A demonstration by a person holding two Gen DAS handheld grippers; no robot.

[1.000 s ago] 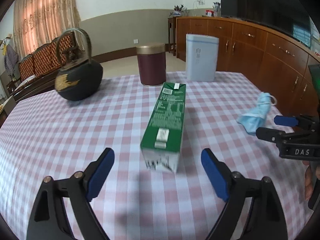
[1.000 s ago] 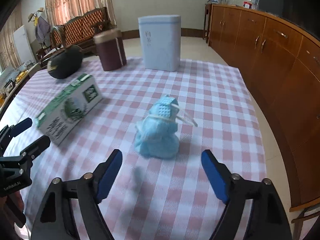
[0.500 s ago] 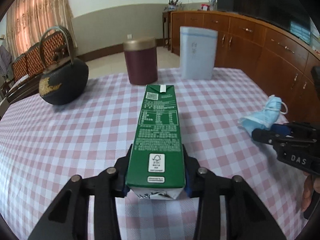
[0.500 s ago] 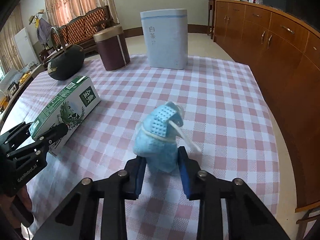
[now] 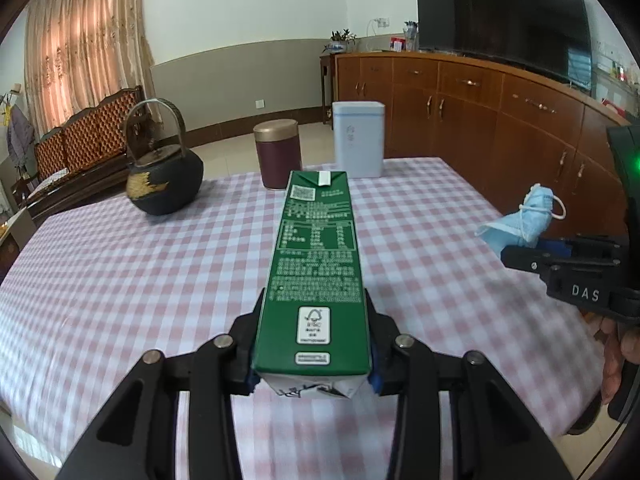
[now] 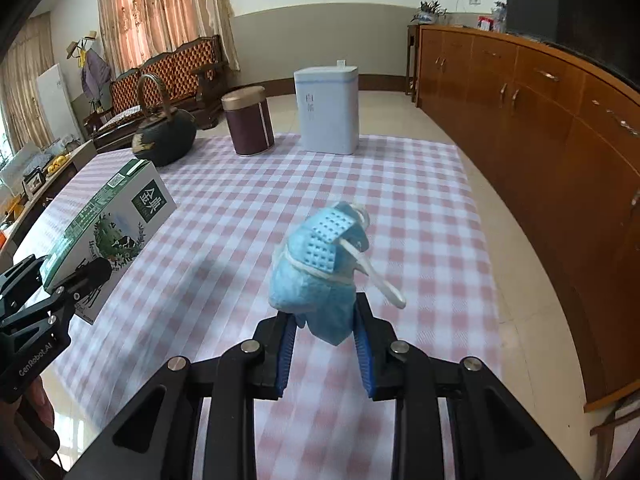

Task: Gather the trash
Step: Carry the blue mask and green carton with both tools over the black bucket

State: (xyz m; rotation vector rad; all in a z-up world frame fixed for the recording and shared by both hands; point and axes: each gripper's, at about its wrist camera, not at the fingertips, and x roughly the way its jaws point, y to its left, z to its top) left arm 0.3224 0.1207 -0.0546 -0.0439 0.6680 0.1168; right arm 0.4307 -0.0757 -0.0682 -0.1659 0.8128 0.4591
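A green milk carton (image 5: 316,240) is clamped by its near end in my left gripper (image 5: 313,344), which is shut on it; the carton sticks out forward, lifted off the checked tablecloth (image 5: 120,280). The right wrist view shows the same carton (image 6: 116,220) and left gripper (image 6: 60,280) at the left edge. A crumpled blue face mask (image 6: 320,268) with white ear loops is pinched between the blue pads of my right gripper (image 6: 324,332), shut on it and held above the cloth. From the left wrist view the mask (image 5: 524,220) and right gripper (image 5: 532,254) sit at far right.
At the table's far side stand a black iron kettle (image 5: 164,184), a maroon tin with a gold lid (image 5: 278,156) and a pale blue tin (image 5: 359,144). Wooden cabinets (image 5: 480,120) run along the right beyond the table's edge. A hand (image 5: 616,352) grips the right tool.
Both grippers went from open to shut, the left on the carton and the right on the mask. Both objects have since come up off the tablecloth.
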